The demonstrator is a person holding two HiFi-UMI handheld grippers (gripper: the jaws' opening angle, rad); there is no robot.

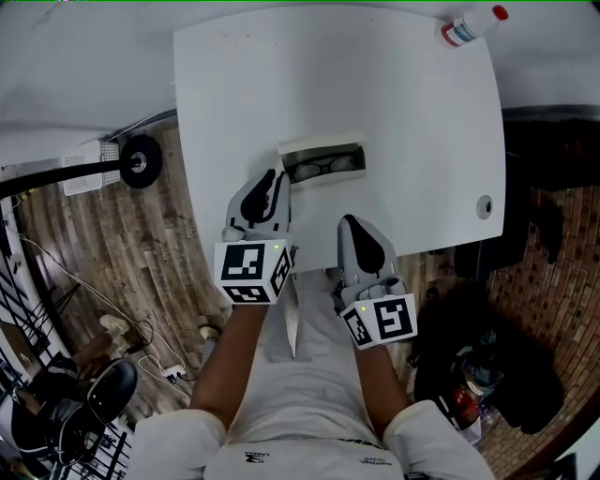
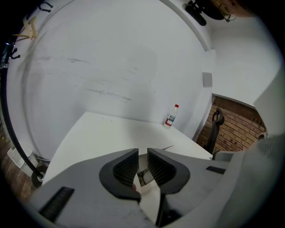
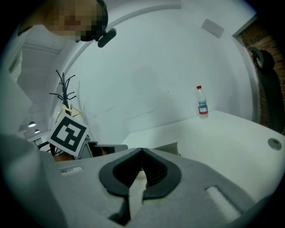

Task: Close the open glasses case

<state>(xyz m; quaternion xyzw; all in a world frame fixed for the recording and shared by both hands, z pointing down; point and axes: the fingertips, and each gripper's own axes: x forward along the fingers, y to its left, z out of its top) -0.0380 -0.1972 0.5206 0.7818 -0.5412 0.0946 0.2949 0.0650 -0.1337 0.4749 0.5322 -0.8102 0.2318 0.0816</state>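
Table [image 1: 412,131] white, floor [image 1: 122,244] wood-planked

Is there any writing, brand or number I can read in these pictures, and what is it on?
No words can be read.
Label on the bottle: too small.
Cubes on the left gripper and right gripper: square marker patterns, no letters.
Print on the white clothing: blurred.
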